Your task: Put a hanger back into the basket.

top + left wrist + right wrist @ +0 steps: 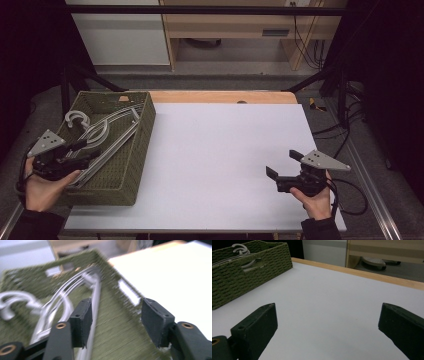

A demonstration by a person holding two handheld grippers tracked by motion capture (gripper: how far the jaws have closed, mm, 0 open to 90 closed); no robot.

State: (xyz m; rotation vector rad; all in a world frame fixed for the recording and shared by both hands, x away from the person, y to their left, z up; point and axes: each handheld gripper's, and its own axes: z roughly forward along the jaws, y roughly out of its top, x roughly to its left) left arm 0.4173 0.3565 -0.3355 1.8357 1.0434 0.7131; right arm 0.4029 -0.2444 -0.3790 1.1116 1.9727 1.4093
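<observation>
At the far left of the high view, your left tool (82, 150) sits over the near half of the green woven basket (134, 165), carried in your left hand (42, 187) with its grey three-cornered plate on top. Its jaws stand partly apart with nothing gripped. In the left gripper view, one pale bar of a hanger passes just beside the left pad (82, 320) and lies lower down in the basket, while the right pad (156, 321) hangs over the woven wall near its cut-out handle slot. That view is blurred, so you cannot tell whether the left pad brushes the bar.

The grey hangers (100, 132) lie stacked inside the basket, their hooks curling toward its far left corner and their long bars running along the right-hand wall. The basket rests on the left edge of the white counter (225, 150), overhanging it a little on the left side.

The middle of the counter is bare white surface, with a wooden strip along its far edge.

At the right, near the front edge, your right tool (282, 167) is held in your right hand (315, 195), pointing left toward the basket and well apart from it. Its jaws are spread wide and hold nothing; the right gripper view shows the counter between them and the basket (249, 272) off at the upper left.
</observation>
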